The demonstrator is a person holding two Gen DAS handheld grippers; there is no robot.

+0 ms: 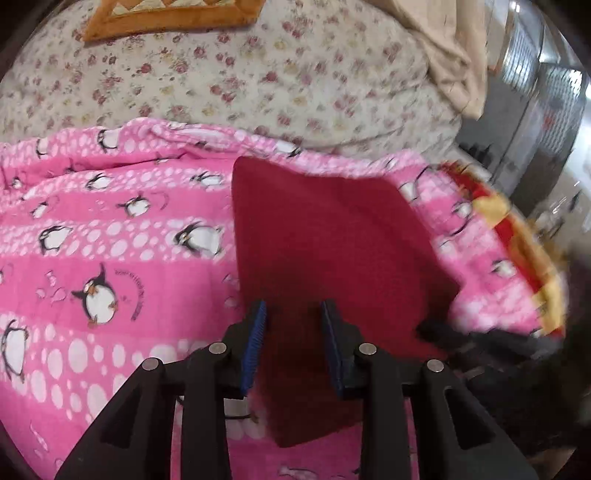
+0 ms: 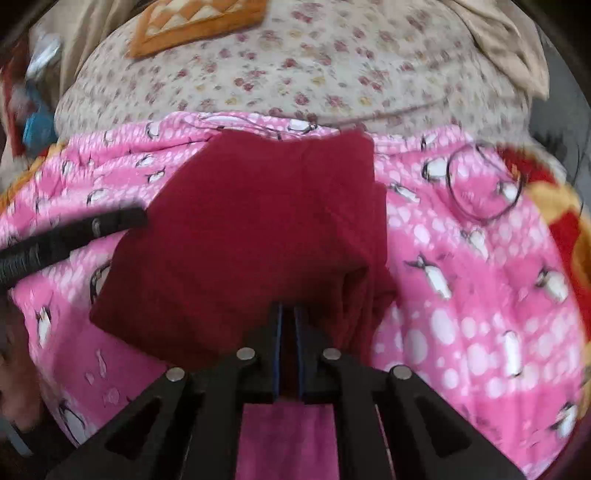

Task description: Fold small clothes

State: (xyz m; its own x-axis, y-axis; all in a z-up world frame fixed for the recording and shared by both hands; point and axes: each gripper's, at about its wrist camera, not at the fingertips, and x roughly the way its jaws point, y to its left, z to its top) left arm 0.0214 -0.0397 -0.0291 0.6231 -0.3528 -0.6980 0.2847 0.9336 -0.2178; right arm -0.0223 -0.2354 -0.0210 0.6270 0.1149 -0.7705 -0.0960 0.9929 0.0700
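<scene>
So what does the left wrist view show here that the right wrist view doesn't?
Only the left wrist view: the left tool with its pads apart over the dark red cloth, and metal cabinets at the right edge.
Only the right wrist view: the right tool shut on the near edge of the dark red cloth, a thin wire ring lying on the pink penguin blanket, and blue clutter at the left.
Both: the red cloth, the blanket, the floral bedding and the orange quilted mat.
</scene>
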